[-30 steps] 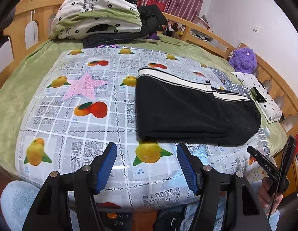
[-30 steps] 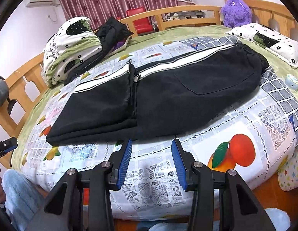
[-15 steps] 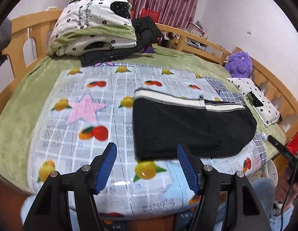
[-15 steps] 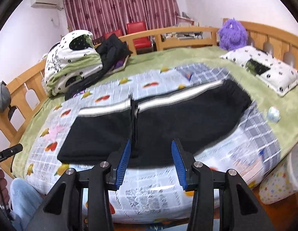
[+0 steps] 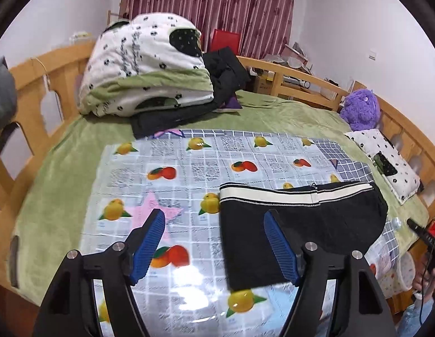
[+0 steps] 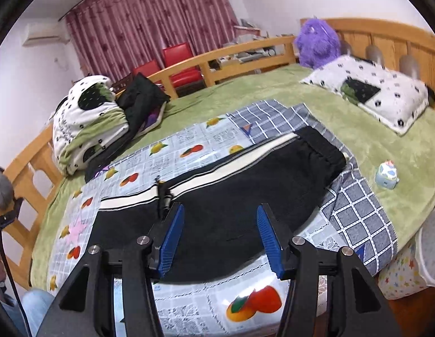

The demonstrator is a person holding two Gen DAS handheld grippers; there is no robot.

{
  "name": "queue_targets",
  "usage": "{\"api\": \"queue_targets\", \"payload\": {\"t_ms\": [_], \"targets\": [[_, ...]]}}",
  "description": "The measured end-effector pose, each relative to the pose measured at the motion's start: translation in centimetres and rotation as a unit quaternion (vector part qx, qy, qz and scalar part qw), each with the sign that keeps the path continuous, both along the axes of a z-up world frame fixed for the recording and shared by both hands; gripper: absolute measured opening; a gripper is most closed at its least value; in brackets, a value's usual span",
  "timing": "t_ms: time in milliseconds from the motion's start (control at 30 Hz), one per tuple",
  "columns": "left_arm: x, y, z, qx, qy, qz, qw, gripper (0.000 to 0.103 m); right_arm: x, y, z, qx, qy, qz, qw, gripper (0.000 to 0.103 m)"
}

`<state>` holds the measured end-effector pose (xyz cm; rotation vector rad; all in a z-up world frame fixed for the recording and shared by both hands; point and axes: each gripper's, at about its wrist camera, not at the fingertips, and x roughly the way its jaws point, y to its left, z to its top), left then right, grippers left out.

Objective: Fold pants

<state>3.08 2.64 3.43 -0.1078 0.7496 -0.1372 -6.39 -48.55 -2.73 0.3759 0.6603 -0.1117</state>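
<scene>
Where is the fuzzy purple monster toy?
The purple plush toy sits at the far corner of the bed against the wooden rail, just behind the white spotted pillow; it is at the top right of the right wrist view.

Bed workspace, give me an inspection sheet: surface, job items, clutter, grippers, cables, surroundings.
Surface: glossy fruit-print plastic sheet over a green blanket on a wooden-railed bed.
Job's things: black pants with cream side stripe, folded, lying flat on the sheet.
Clutter: folded white-and-green quilt, dark jacket, purple plush toy, white patterned pillow, small blue-white toy.
Grippers: left gripper and right gripper open, jaws just widened, nothing between the pads, above the bed's near edge.
Cables: thin black cable at the left edge.
Surroundings: maroon curtains, red chairs.
</scene>
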Motion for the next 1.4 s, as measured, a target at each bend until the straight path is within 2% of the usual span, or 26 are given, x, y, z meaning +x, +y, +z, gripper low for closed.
{"api": "queue_targets", "payload": {"t_ms": [133, 267, 367, 533, 633, 667, 700, 733, 767, 800, 833, 867, 967, 1133, 1233, 1300, 1400], "targets": [[3.6, -0.9, -4.1, -0.039, 0.036, -0.011, 0.9985, 0.071, 2.0, -2.3, -2.7, 0.016, 0.029, -0.013, 0.999, 0.053], [6.9, -3.0, -10.1, -0.032, 0.078, -0.027, 0.9961, 0.071, 3.4, -4.5, -7.3, 0.026, 0.066, -0.027, 0.997, 0.053], [8.8, -3.8, -14.0, -0.047, 0.111, -0.038, 0.992, 0.071, 4.6, -6.0, -10.8, 0.04, 0.098, -0.034, 0.994, 0.053], [11.9, -4.4, -19.7, -0.07, 0.154, -0.043, 0.9846, 0.069, 6.2, -7.1, -14.2, 0.069, 0.099, -0.029, 0.992, 0.053], [13.0, -4.7, -21.5, -0.091, 0.163, -0.046, 0.9815, 0.065, 7.7, -7.6, -16.0, 0.09, 0.106, -0.027, 0.99, 0.053], [13.1, -4.8, -21.6, -0.097, 0.148, -0.048, 0.9829, 0.064, 8.3, -7.6, -16.4, 0.092, 0.1, -0.028, 0.99, 0.053], [13.3, -4.9, -21.6, -0.103, 0.143, -0.053, 0.9829, 0.056, 8.7, -7.5, -16.4, 0.089, 0.095, -0.029, 0.991, 0.053], [13.6, -5.2, -21.8, -0.115, 0.146, -0.062, 0.9806, 0.044, 9.2, -7.4, -16.5, 0.086, 0.091, -0.03, 0.992, 0.051], [14.0, -5.3, -22.0, -0.121, 0.154, -0.061, 0.9786, 0.042, 9.8, -7.2, -16.6, 0.083, 0.089, -0.033, 0.992, 0.041], [14.3, -5.4, -22.0, -0.118, 0.158, -0.059, 0.9786, 0.029, 10.4, -7.1, -16.7, 0.083, 0.091, -0.038, 0.992, 0.021], [14.6, -5.5, -21.7, -0.116, 0.16, -0.069, 0.9779, 0.014, 11.0, -6.9, -16.7, 0.082, 0.095, -0.046, 0.991, 0.014], [14.7, -5.3, -21.3, -0.12, 0.157, -0.073, 0.9777, 0.012, 11.5, -6.6, -16.6, 0.077, 0.098, -0.049, 0.991, 0.011], [14.8, -3.3, -19.4, -0.171, 0.148, -0.066, 0.9718, 0.01, 12.3, -5.1, -14.4, 0.059, 0.084, -0.054, 0.993, 0.01], [14.4, 1.5, -15.5, -0.168, 0.117, -0.037, 0.9781, 0.01, 13.4, -2.4, -11.0, 0.105, 0.056, -0.012, 0.993, 0.01], [14.1, 5.0, -13.7, -0.151, 0.102, -0.003, 0.9832, 0.01, 14.9, 1.7, -10.3, 0.111, 0.065, 0.037, 0.991, 0.01], [13.6, 7.6, -13.0, -0.116, 0.097, 0.027, 0.9882, 0.01, 15.5, 4.5, -10.8, 0.12, 0.083, 0.083, 0.986, 0.011], [13.0, 9.6, -13.9, -0.082, 0.11, 0.047, 0.9894, 0.012, 15.7, 7.7, -12.7, 0.112, 0.125, 0.14, 0.976, 0.014]]}}
